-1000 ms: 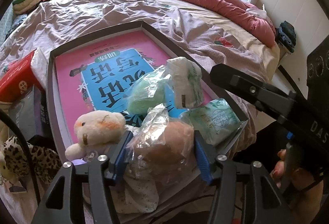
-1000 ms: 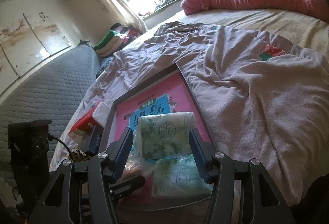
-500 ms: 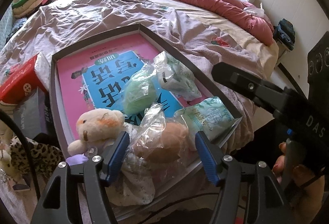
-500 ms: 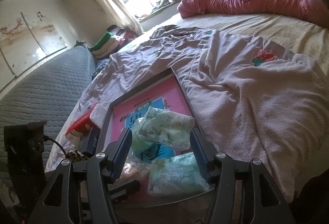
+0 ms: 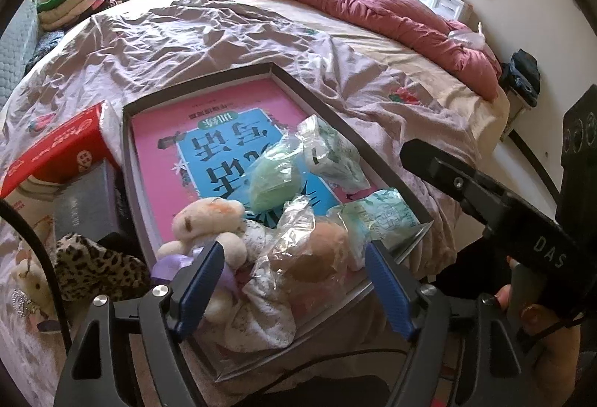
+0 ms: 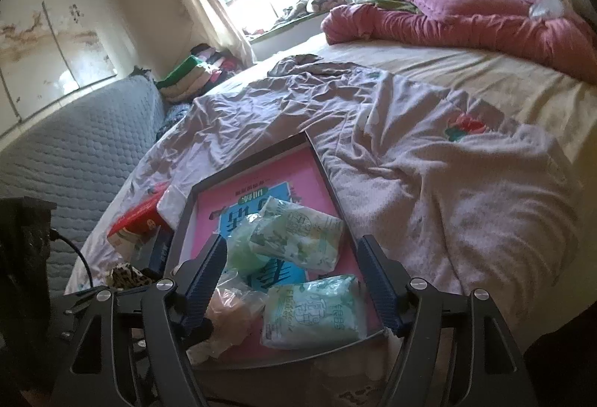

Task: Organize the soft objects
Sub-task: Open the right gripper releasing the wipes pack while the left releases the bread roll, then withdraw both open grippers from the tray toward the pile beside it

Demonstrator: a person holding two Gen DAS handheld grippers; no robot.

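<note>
Soft packs (image 6: pixel 296 239) are lying loose in the tray (image 5: pixel 377 160) at its near edge, both grippers (image 5: pixel 294 280) (image 6: pixel 291 276) opening, gripping nothing, tray's near-left corner hidden.

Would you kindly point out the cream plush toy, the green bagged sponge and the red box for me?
cream plush toy (image 5: pixel 203 216), left wrist view, on its head.
green bagged sponge (image 5: pixel 274 183), left wrist view, on its middle.
red box (image 5: pixel 65 149), left wrist view, on its top face.

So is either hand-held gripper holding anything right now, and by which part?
Nothing is held. Both the left hand-held gripper and the right hand-held gripper are opening, clear of the packets.
</note>
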